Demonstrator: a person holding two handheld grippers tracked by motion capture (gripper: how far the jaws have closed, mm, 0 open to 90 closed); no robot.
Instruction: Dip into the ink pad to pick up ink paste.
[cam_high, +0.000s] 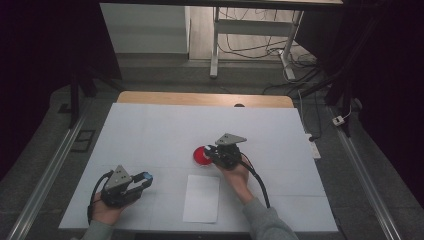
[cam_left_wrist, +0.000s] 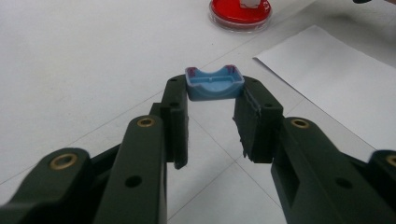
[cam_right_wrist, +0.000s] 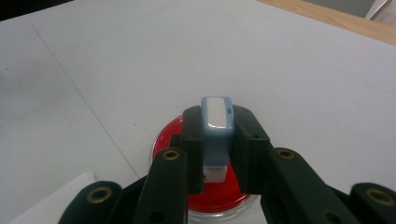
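Item: blue-and-white stamp (cam_right_wrist: 216, 135), gripped upright in right gripper (cam_right_wrist: 218, 154), over red ink dish (cam_right_wrist: 175, 135) | Item: blue cap (cam_left_wrist: 214, 84), pinched at the tips of left gripper (cam_left_wrist: 212, 122), well left of dish | Paper sheet (cam_high: 202, 198) just below dish | Handling: stamp is best kept vertical, pressed evenly, lifted straight.
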